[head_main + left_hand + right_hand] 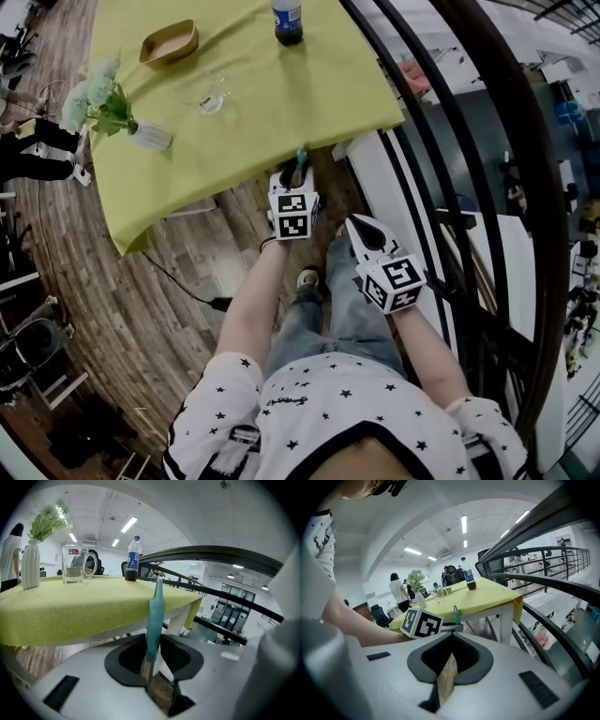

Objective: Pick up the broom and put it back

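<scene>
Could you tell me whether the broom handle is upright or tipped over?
Roughly upright: the teal broom handle rises straight up, clamped between the jaws of the left gripper.

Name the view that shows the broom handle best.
Left gripper view: the teal broom handle stands large and upright between the left gripper's jaws. Head view shows only its tip above that gripper; right gripper view, a tiny far-off tip.

Wood plank floor [141, 300]; table [174, 623] under yellow-green cloth [281, 103]; dark curved railing [211, 553] alongside; ceiling strip lights [128, 524] on.
</scene>
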Motion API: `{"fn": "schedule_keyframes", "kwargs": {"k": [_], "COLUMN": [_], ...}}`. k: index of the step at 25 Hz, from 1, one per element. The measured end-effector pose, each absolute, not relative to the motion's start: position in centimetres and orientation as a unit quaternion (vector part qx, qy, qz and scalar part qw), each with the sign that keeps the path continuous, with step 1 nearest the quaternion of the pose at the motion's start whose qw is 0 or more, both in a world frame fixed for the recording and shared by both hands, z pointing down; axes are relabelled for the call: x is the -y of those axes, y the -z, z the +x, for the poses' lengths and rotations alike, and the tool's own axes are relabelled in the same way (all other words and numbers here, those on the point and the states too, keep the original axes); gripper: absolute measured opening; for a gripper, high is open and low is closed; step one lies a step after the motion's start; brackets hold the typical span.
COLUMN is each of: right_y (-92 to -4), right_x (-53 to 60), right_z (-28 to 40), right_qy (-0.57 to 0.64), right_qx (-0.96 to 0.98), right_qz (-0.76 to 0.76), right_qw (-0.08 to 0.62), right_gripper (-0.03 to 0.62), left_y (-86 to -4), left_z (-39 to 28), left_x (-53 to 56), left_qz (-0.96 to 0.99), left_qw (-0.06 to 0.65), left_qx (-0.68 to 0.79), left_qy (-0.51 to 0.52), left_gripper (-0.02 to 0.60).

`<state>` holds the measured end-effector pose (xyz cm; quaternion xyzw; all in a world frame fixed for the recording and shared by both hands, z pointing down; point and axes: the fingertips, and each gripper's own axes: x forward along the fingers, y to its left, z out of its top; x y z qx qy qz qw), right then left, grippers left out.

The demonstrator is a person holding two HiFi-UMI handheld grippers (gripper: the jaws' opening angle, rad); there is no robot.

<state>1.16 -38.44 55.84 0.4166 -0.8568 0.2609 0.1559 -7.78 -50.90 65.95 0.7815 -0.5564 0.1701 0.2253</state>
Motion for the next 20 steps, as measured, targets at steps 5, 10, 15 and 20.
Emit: {"fn": "schedule_keyframes", "kwargs": {"k": [5,10,15,20], "right_y": [-55.63,-55.64,-55.61,-55.45], "right_x": [38.47,38.4,38.37,38.21], "right_z": [1.03,1.09,1.11,1.1], "right_qy": [-0.26,-0.26,-0.26,-0.259], "right_qx": [0.857,0.856,0.855,0.855], "right_qz": [0.416,0.417,0.42,0.423], "right_qw": [0.156,0.157,0.156,0.154], "right_gripper": [-0.006,-0.006,-0.006,-0.006], "left_y": [-65.43,-65.42,-65.41,-65.31], "left_z": [-7.65,-7.41,-7.45,-7.2], "left_x": [51.06,51.22,51.23,51.04], "left_qz": [0.778,0.782,0.783,0.786], "left_qw": [0.241,0.243,0.243,0.241], "left_qx": [0.558,0.553,0.552,0.549], "left_qy": [-0.158,-0.156,-0.154,-0.154], "left_gripper": [0.107,0.109,0.117,0.124]}}
